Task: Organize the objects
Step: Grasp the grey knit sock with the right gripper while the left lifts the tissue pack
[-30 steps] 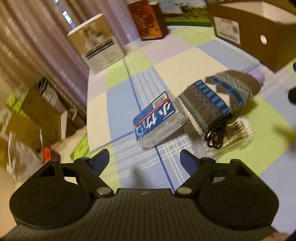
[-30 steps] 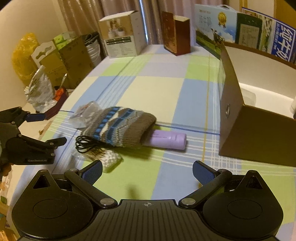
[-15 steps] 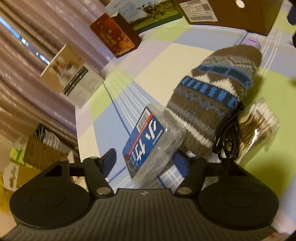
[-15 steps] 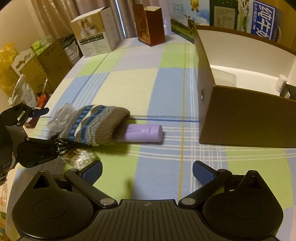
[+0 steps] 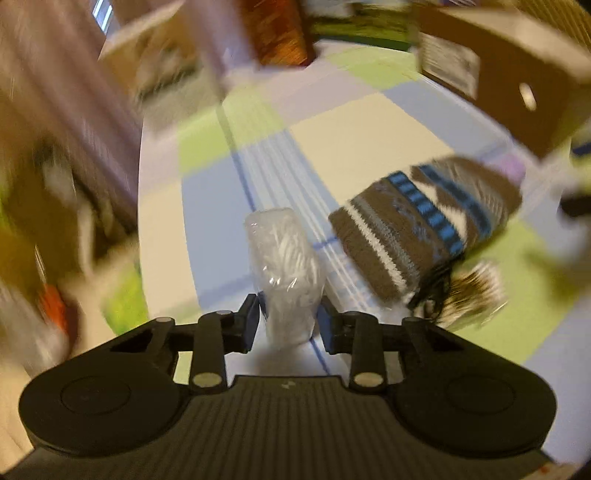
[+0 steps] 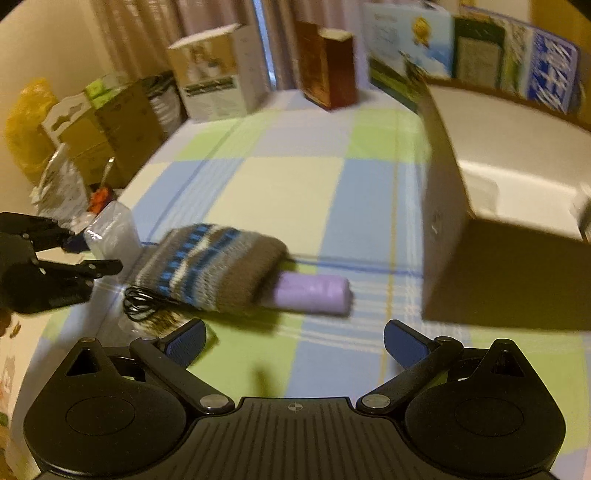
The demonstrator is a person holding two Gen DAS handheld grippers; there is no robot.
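1. Looked like a home, prob. a living/bedroom: long curtains (image 6: 147,33) hung behind the surface (image 6: 295,192), warm indoor light.
2. Surface wore a soft checked cloth in blue, green & cream, household style, not a lab/shop bench.
3. Domestic clutter on it: knitted sock (image 6: 210,266), purple tube (image 6: 314,293), coiled black cable (image 6: 142,301).
4. Retail boxes (image 6: 218,74) & printed cartons (image 6: 480,55) stood along the far edge; open cardboard box (image 6: 498,229) at right.
5. Bags & cardboard boxes (image 6: 110,129) were piled beside the surface at left.
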